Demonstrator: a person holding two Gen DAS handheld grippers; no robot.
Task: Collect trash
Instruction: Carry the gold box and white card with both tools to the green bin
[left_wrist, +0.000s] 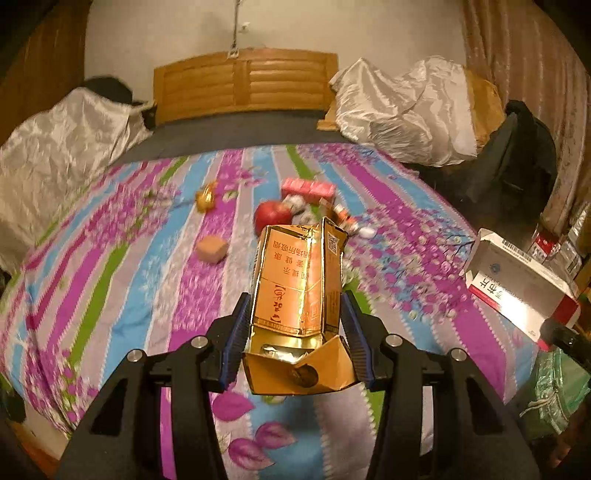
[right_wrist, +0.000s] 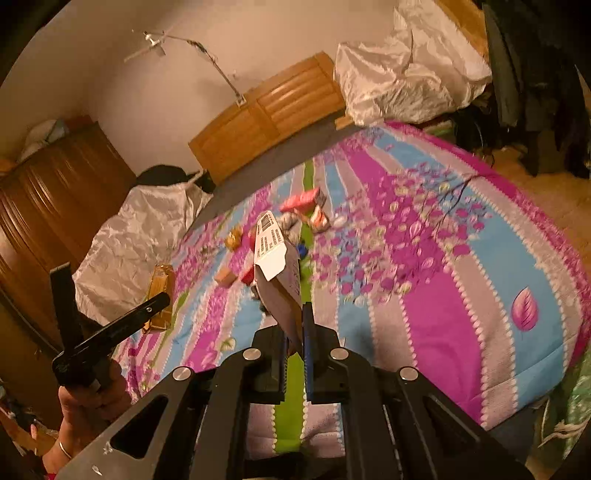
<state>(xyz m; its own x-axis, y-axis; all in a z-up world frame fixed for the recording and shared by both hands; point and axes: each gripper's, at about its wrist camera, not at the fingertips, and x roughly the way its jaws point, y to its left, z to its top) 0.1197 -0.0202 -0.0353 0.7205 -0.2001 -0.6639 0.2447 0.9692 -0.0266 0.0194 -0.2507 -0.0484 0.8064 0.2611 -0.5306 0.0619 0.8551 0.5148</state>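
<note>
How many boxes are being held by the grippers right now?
2. A gold box is clamped in the left gripper; a white box is pinched by its edge in the right gripper.

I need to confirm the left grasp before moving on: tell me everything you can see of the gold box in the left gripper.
The gold box is a shiny, foil-faced carton with red Chinese print and a QR code on one side. It is held off the striped bedspread, long axis pointing away from the camera, clamped on both side walls by the left gripper. Its near end is open, flap folded down, with crumpled foil inside. The far end looks torn open.
</note>
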